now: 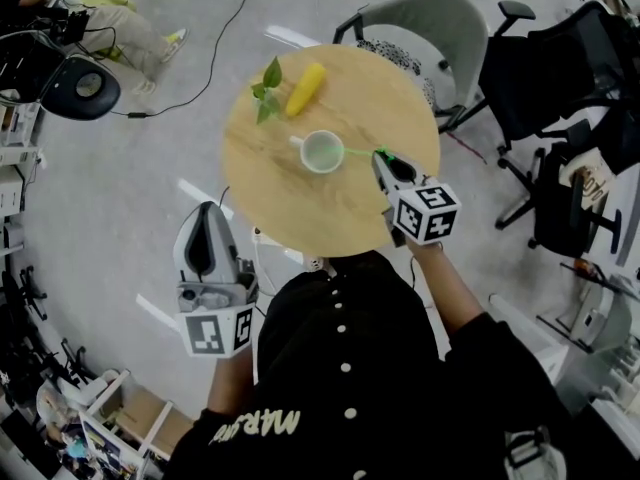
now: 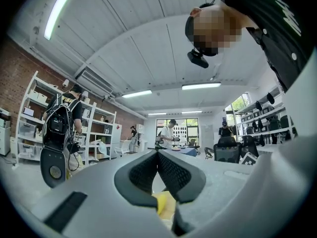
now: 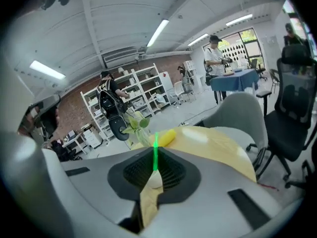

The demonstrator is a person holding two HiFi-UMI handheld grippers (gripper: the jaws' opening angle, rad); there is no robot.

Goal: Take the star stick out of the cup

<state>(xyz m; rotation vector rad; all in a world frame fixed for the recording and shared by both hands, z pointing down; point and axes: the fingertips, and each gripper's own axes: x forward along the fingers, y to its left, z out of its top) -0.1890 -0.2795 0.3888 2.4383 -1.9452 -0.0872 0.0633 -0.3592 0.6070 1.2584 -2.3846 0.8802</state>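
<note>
The left gripper is held off the near edge of the round wooden table, well to the left of the other gripper. Its jaws are pressed together with nothing between them.

The right gripper reaches over the table's right side and tilts downward. Its jaws are pinched on the star stick, a thin bright green rod. The rod sticks out straight ahead from between the tips. Which end carries the star cannot be told.

Just beyond those tips, to their left in the head view, the white cup stands upright with a pale green inside. The stick's far end reaches its rim.

Farther out past the cup lie a yellow corn cob and, touching its left side, a leafy sprig.

Behind the table stands a grey chair.
</note>
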